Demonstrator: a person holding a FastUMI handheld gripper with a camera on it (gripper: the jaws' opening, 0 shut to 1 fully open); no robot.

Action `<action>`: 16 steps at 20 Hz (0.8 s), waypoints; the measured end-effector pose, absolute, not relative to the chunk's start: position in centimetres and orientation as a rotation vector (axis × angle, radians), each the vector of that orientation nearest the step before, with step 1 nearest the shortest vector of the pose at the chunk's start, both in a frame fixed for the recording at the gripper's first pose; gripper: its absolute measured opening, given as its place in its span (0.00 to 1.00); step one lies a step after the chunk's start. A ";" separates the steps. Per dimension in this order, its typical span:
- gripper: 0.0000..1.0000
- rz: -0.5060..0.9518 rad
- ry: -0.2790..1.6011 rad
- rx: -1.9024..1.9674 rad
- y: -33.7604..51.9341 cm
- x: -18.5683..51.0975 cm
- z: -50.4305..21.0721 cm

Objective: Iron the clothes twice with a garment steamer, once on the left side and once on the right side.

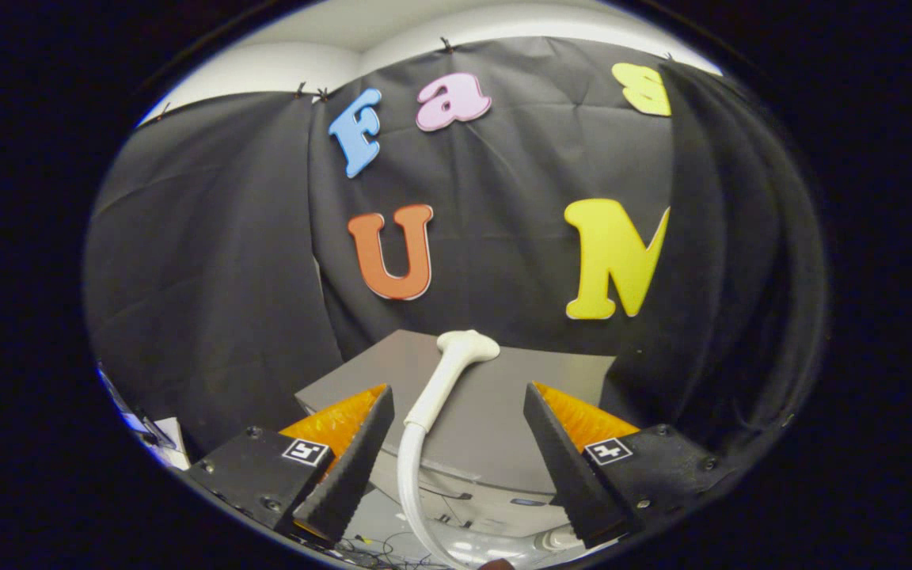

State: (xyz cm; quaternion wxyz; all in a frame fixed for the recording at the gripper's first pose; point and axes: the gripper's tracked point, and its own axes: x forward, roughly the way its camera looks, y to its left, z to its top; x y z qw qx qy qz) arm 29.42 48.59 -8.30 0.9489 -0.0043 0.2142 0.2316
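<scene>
A white garment steamer handle (446, 378) lies on a grey flat top (519, 412), its head (468, 346) pointing away from me. Its white hose (411, 483) curves down toward me between the fingers. My gripper (457, 389) is open, its fingers standing wide apart on either side of the handle without touching it. A dark garment (729, 261) hangs to the right, in front of the black wall and beyond the right finger.
Below the grey top's near edge is a pale appliance body (495, 507) with cables (393, 546) on the floor. White and blue clutter (151, 431) sits low on the left, past the left finger. Black cloth walls close the space behind.
</scene>
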 end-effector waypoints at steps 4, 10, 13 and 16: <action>1.00 0.460 0.512 -0.041 53.0 35.2 -11.0; 0.94 0.393 0.657 -0.069 57.5 41.0 -16.9; 0.90 0.356 0.692 -0.089 58.2 42.1 -18.9; 0.81 0.298 0.712 -0.108 57.7 42.5 -20.2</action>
